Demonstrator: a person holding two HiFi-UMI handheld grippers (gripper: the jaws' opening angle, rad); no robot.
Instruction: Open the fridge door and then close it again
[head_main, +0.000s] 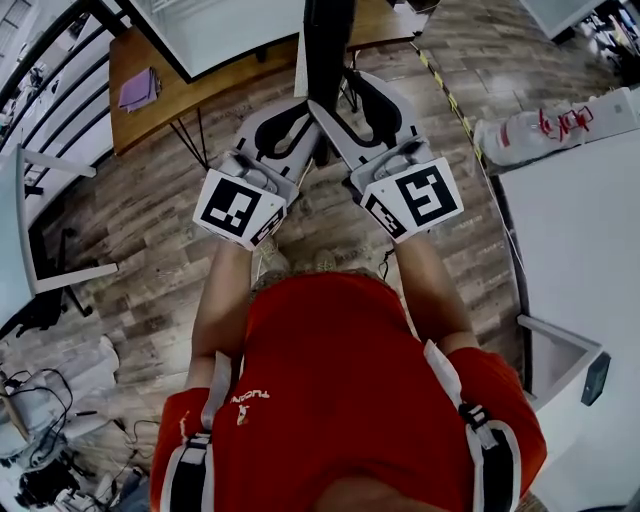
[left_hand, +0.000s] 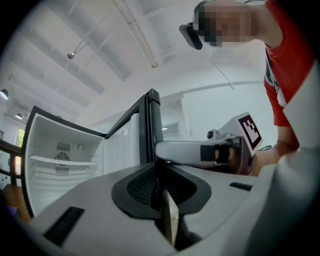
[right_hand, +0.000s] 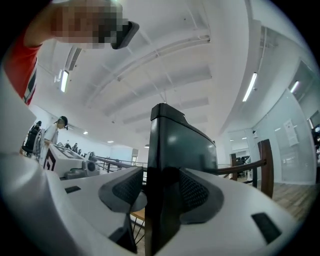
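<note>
Two tools work the dark fridge door (left_hand: 152, 125), which stands clear of the white cabinet (left_hand: 60, 150): our left tool (left_hand: 161, 172) pinches its thin edge, our right tool (right_hand: 162, 175) straddles it, jaws wide. We judge closing comes next: swing it shut.

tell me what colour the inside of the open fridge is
White. The fridge interior shows best in the left gripper view.

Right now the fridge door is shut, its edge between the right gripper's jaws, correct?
No, the fridge door is open: the left gripper view shows the fridge's white interior beside it. Its edge is between the right gripper's jaws.
</note>
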